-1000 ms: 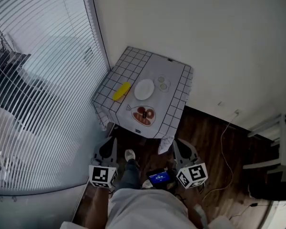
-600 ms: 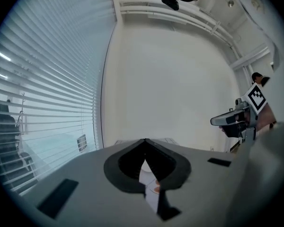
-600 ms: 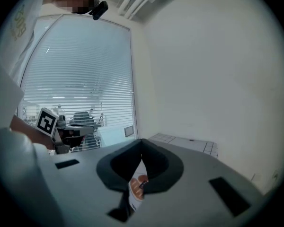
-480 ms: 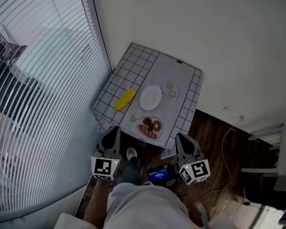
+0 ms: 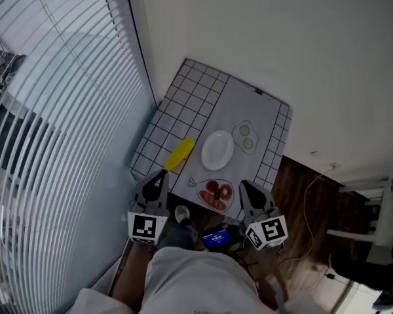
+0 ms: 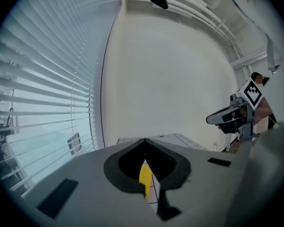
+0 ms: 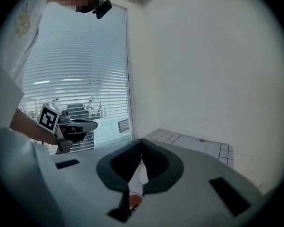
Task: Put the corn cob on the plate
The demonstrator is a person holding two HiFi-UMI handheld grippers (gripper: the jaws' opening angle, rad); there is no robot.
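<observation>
A yellow corn cob (image 5: 180, 154) lies on the left half of a small table (image 5: 203, 100) covered with a grid-patterned cloth. To its right sits an empty white plate (image 5: 217, 150). My left gripper (image 5: 160, 180) is shut and empty, just short of the table's near edge, with the cob beyond its tips. In the left gripper view the corn cob (image 6: 145, 177) shows through the gap behind the closed jaws. My right gripper (image 5: 245, 190) is also shut and empty, near the table's front right corner. The right gripper view shows the white plate (image 7: 141, 174) ahead.
A plate of red and dark food (image 5: 215, 193) sits at the table's near edge between the grippers. A small dish with two pale rounds (image 5: 246, 137) lies behind the white plate. Window blinds (image 5: 46, 129) run along the left; a white wall stands behind. Dark wood floor and a cable (image 5: 308, 175) lie right.
The person has walked toward the table: it has grown larger and shifted down in the head view, and both shut grippers now reach its near edge.
</observation>
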